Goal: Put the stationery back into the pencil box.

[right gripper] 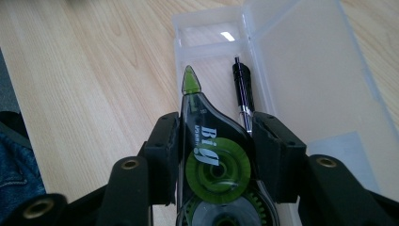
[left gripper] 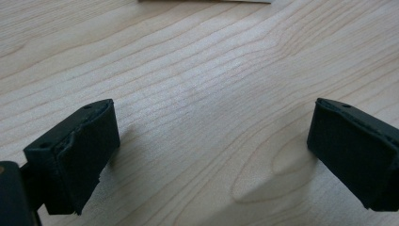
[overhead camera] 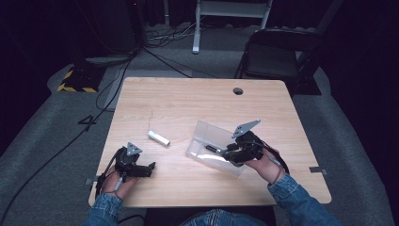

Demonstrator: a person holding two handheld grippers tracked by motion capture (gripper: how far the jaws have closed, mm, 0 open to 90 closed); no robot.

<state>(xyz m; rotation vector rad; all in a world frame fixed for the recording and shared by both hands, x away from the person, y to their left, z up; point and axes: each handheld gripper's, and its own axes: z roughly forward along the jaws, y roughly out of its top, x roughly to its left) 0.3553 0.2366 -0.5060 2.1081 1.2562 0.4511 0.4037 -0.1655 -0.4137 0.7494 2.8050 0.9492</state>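
Correction tape dispenser [right gripper: 214, 155], green and smoky-clear, sits pinched between the jaws of the right hand-held gripper [right gripper: 215, 141], pads pressing its flat sides. Nose tip points forward over the open clear pencil case [right gripper: 301, 75]. Grip on the broad flanks keeps the tip free and aimed into the tray, presumably so the dispenser can go in lengthwise.

Pencil case lies on the desk [overhead camera: 188, 99] right of centre, lid folded flat to the far side, tray toward the gripper. A black pen [right gripper: 243, 89] already lies in the tray, parallel to the long wall. The dispenser is held just beside the pen, on the free side of the tray; judged reason: the pen takes up one lane, so the open lane is the target.

Left hand-held gripper [overhead camera: 151, 167] rests low at the near left of the desk, jaws spread wide with nothing between them; bare wood between the pads in the left gripper view. It seems parked out of the way.

White cylindrical stick [overhead camera: 158, 138] lies on the desk between the two grippers, well apart from the case, likely waiting its turn.
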